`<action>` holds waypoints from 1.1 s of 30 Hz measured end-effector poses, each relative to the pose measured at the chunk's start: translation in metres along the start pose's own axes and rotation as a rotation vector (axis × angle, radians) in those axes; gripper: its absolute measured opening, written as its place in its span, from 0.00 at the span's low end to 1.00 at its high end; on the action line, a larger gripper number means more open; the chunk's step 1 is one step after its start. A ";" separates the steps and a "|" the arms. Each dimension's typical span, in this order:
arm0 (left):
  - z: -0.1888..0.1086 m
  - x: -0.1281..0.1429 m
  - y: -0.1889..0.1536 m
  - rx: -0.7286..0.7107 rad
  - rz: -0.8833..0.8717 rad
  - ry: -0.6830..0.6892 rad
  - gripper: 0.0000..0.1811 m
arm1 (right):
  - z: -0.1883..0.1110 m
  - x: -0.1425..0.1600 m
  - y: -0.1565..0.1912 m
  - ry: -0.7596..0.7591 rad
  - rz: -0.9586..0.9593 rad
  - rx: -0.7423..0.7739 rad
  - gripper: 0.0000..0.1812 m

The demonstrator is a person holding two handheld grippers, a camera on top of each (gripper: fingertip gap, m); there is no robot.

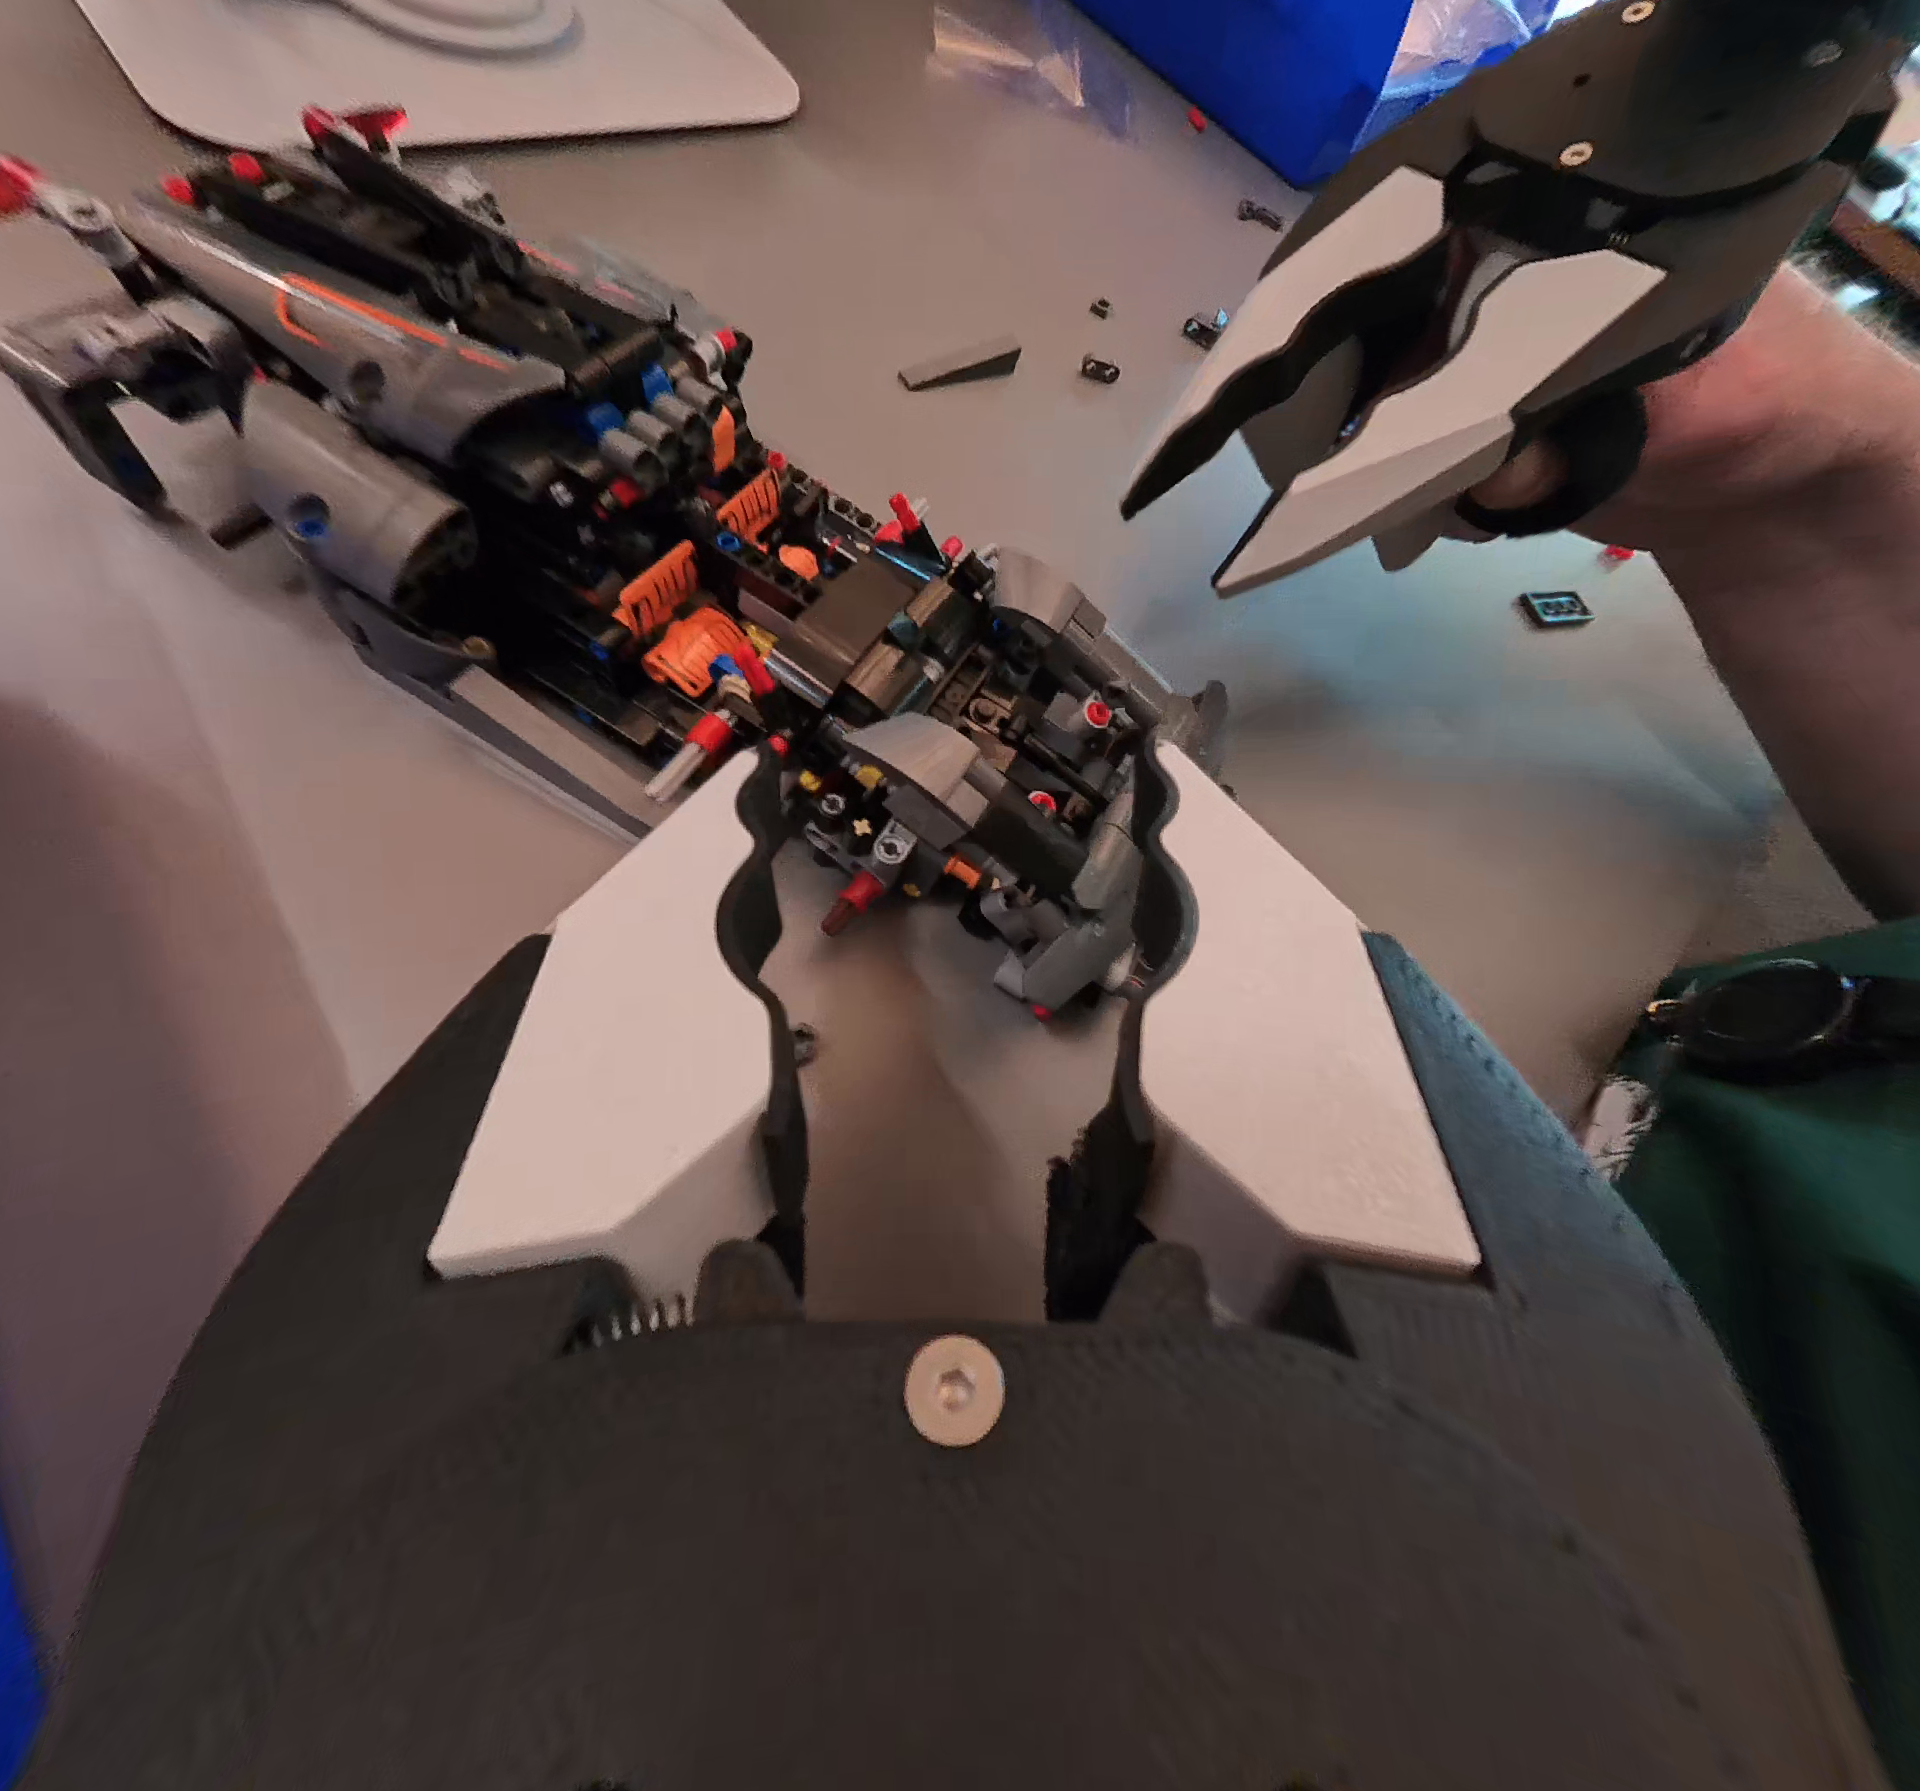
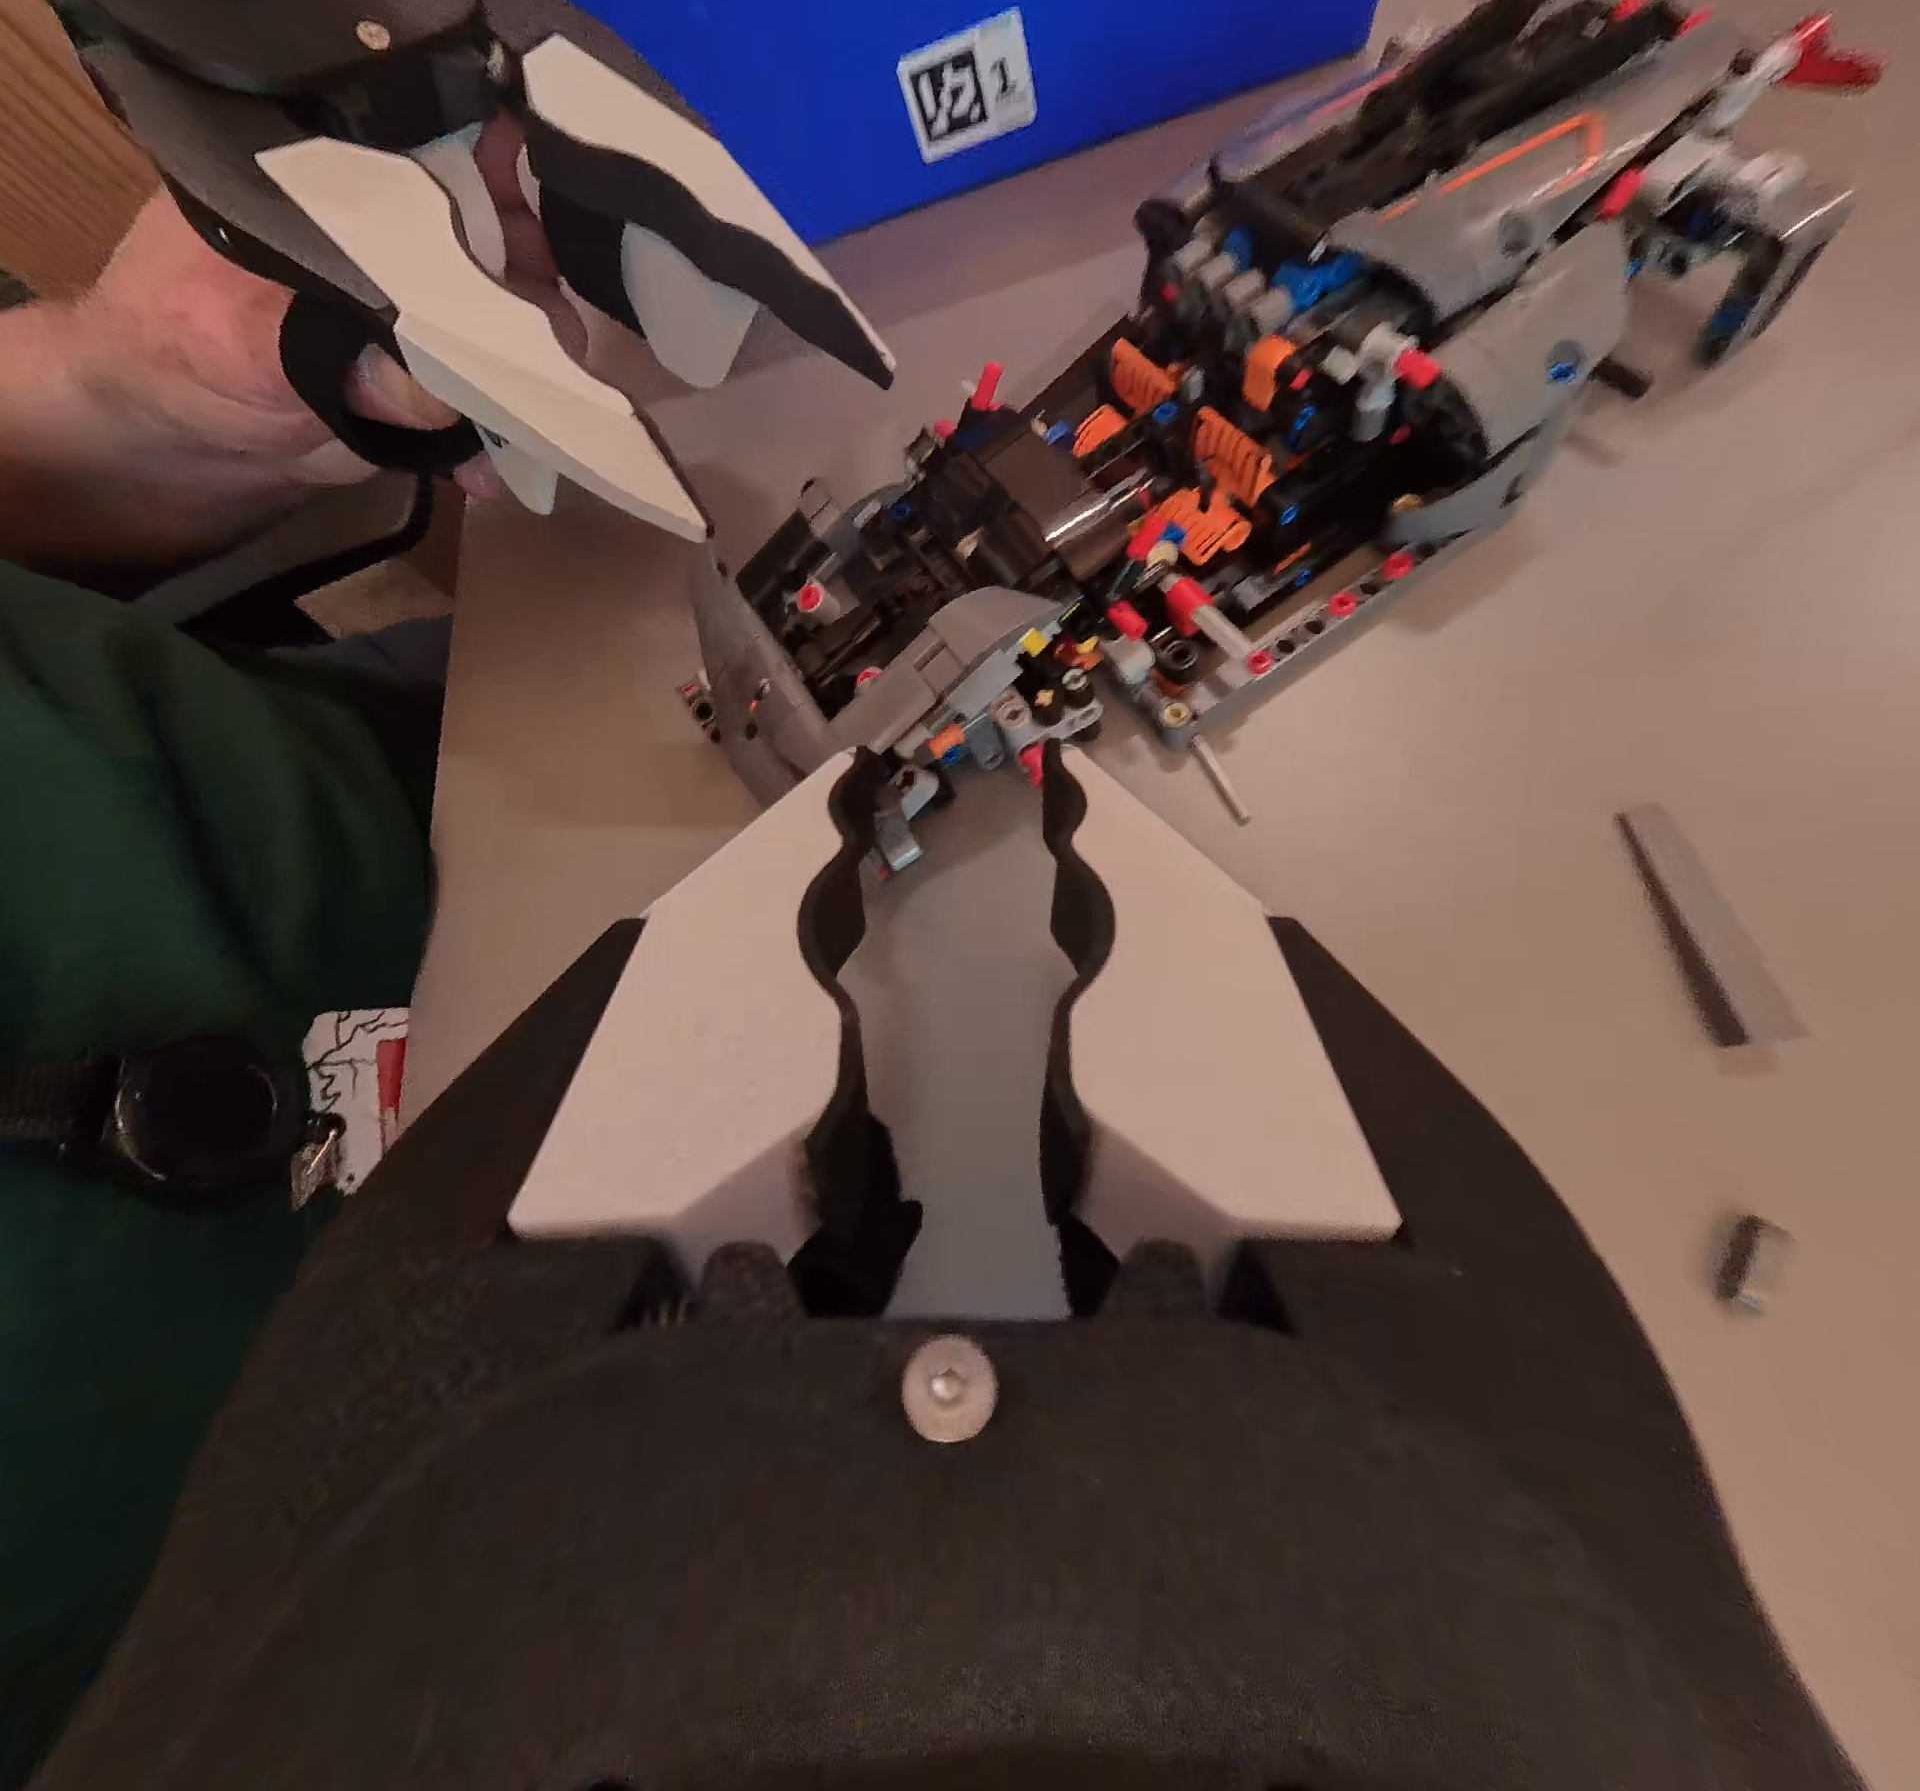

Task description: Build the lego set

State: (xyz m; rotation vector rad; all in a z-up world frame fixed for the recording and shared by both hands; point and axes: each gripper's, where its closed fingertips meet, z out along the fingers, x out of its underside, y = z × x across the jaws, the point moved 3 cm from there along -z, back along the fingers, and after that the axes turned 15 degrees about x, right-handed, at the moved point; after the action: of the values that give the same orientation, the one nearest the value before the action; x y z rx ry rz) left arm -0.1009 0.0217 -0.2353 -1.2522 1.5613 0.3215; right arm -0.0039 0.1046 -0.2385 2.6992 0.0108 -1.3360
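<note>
Grey table [image 1: 1403,702] (lego model [image 1: 582,536], blue bin [image 1: 1226,27])

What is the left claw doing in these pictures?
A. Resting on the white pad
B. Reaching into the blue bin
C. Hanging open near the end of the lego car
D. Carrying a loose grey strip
C: the left claw is open and empty, its tips spread around the near end of the lego car without clamping it.
</note>
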 end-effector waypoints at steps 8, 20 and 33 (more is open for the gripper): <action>0.000 -0.021 0.006 -0.073 0.164 -0.027 0.36 | -0.002 -0.016 -0.034 -0.248 -0.009 0.088 0.17; 0.024 -0.110 0.038 -0.166 0.518 -0.138 0.40 | -0.034 -0.030 -0.048 -0.538 0.067 0.006 0.18; 0.038 -0.111 0.074 -0.163 0.548 -0.178 0.36 | -0.058 -0.038 -0.043 -0.653 0.035 -0.035 0.19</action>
State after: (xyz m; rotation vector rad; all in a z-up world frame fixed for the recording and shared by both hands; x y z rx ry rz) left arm -0.1533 0.1410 -0.1861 -0.8651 1.7259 0.9006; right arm 0.0168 0.1561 -0.1786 2.0981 -0.0752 -2.1010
